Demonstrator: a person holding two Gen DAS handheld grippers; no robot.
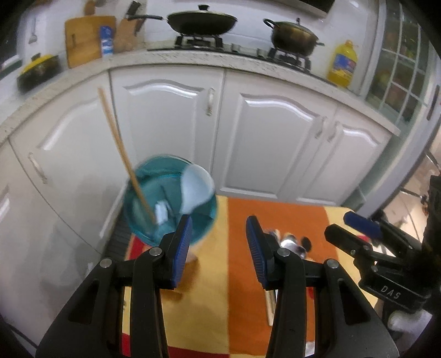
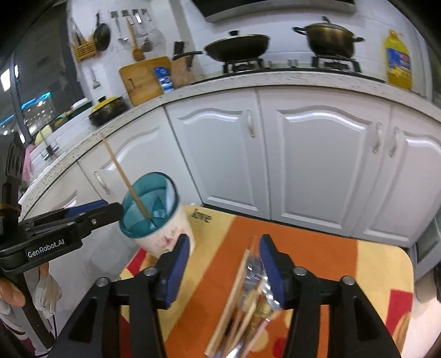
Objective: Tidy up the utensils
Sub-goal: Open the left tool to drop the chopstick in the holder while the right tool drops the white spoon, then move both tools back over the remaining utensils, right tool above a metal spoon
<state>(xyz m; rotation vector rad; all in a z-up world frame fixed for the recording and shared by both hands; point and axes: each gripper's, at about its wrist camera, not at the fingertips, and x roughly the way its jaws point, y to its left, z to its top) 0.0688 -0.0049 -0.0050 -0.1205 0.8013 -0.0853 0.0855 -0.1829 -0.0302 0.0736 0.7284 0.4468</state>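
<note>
A white cup [image 2: 171,234] with a teal inside [image 1: 154,198] stands at the back left corner of the colourful mat [image 2: 344,264]. A wooden chopstick [image 1: 121,148] and a white spoon [image 1: 195,190] lean in it. My left gripper [image 1: 219,247] is open with nothing between its pads; the cup is just beyond its left finger. In the right wrist view the left gripper [image 2: 110,210] points at the cup's rim from the left. My right gripper [image 2: 224,261] is open over a blurred pile of wooden and metal utensils [image 2: 248,297] lying on the mat, close to its right finger.
White cabinet doors [image 2: 317,165] rise right behind the table. The counter [image 1: 193,59] above carries a stove with a wok [image 1: 202,20] and a pot [image 1: 293,34], an oil bottle [image 1: 343,64] and a cutting board [image 1: 85,38]. A gloved hand [image 2: 44,297] holds the left tool.
</note>
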